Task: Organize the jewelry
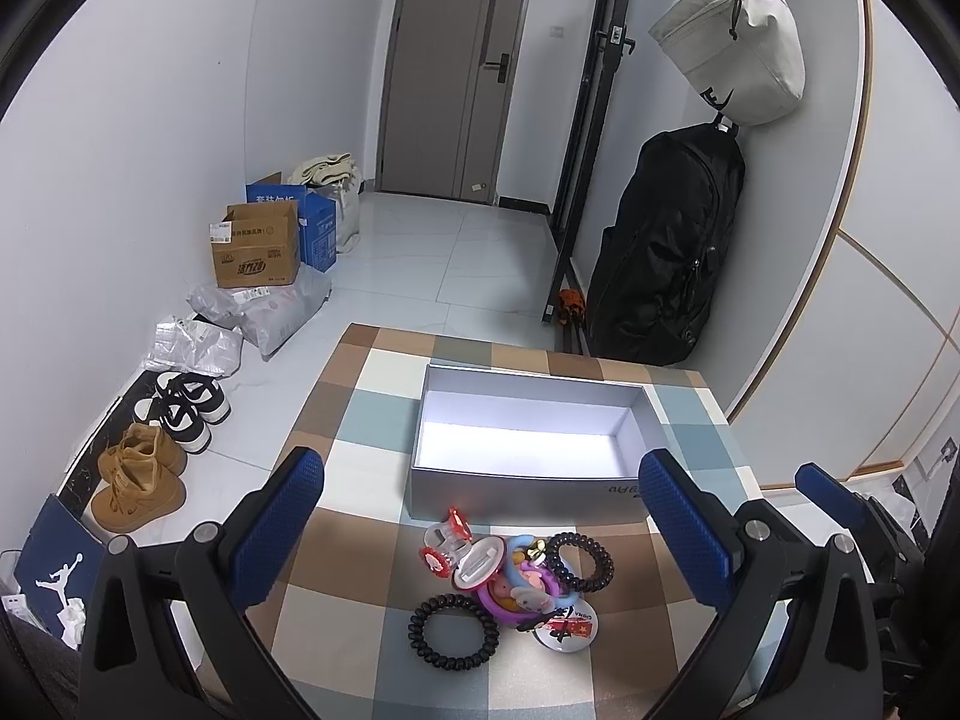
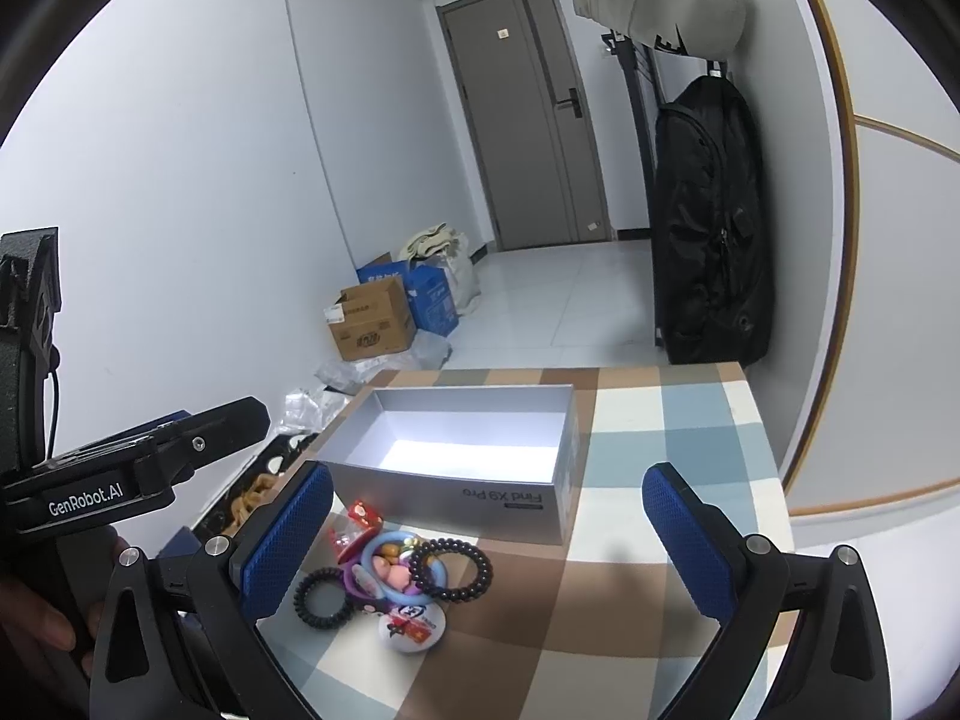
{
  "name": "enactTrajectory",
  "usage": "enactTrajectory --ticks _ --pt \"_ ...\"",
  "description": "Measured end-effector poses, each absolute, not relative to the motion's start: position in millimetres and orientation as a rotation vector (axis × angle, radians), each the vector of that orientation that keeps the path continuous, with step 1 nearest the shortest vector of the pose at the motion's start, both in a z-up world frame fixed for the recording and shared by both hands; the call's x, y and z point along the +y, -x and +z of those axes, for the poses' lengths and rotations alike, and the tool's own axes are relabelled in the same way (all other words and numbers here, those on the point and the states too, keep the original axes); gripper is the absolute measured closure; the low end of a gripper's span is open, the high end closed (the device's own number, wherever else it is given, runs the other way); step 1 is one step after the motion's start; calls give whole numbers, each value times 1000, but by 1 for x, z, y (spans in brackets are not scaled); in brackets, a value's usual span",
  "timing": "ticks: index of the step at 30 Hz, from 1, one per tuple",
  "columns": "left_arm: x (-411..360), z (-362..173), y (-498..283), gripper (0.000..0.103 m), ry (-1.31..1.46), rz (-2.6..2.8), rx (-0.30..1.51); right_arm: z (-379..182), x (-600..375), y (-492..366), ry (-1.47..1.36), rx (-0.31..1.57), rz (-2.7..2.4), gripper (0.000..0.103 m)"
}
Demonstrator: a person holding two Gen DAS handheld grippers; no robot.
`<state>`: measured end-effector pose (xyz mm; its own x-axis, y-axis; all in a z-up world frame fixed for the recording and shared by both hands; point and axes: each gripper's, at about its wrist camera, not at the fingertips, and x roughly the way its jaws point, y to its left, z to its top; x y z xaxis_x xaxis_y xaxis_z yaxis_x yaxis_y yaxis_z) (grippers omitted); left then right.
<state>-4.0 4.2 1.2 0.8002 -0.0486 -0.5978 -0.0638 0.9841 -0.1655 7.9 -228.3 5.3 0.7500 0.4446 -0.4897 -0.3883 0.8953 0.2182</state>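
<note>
A heap of accessories (image 1: 510, 585) lies on the checked tablecloth (image 1: 360, 420): two black coil hair ties (image 1: 451, 630), coloured rings, a red-and-white hair clip (image 1: 447, 540) and a round badge (image 1: 567, 627). Behind it stands an empty silver box (image 1: 528, 483). My left gripper (image 1: 486, 516) is open, above and around the heap. In the right wrist view the heap (image 2: 399, 573) lies near the left finger of my open, empty right gripper (image 2: 489, 531), with the box (image 2: 462, 492) behind. The left gripper's body (image 2: 120, 474) shows at the left.
The table stands against the right wall, with a black backpack (image 1: 666, 246) and a beige bag (image 1: 738, 42) hanging beyond it. On the floor to the left are shoes (image 1: 144, 474), cardboard boxes (image 1: 258, 249) and plastic parcels. A grey door (image 1: 456, 72) is at the back.
</note>
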Motion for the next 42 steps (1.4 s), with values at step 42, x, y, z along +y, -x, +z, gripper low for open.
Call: enactTrajectory --ticks 42 --pt "9 -73 -11 11 131 -103 1118 -24 -232 -45 -224 785 478 0"
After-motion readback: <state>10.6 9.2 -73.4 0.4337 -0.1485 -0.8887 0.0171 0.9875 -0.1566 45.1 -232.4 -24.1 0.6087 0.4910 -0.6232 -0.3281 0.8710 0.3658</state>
